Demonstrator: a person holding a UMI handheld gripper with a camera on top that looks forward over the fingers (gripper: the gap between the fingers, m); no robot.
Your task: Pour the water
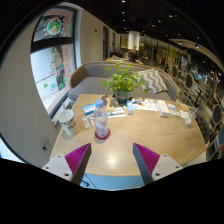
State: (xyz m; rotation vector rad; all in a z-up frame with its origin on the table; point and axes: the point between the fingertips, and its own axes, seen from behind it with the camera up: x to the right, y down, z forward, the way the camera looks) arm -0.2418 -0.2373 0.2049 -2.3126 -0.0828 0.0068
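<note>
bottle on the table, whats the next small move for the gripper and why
Probably ease the gripper forward and slightly left toward the bottle. Its fingers are open and hold nothing, and the bottle stands upright on the table beyond them, left of their midline, so it is not yet between them for a grasp.

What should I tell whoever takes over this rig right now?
Tool: open, holding nothing, above the near part of the wooden table.
Water bottle: upright on the table, red cap on, just ahead of the fingers, slightly toward the left one.
Cup: upright on the table, left of the bottle and apart from it.
Done: nothing; bottle not yet grasped.
Left: grasp the bottle, uncap it if needed, pour into the cup. Whether the cup already holds water cannot be seen.
</note>
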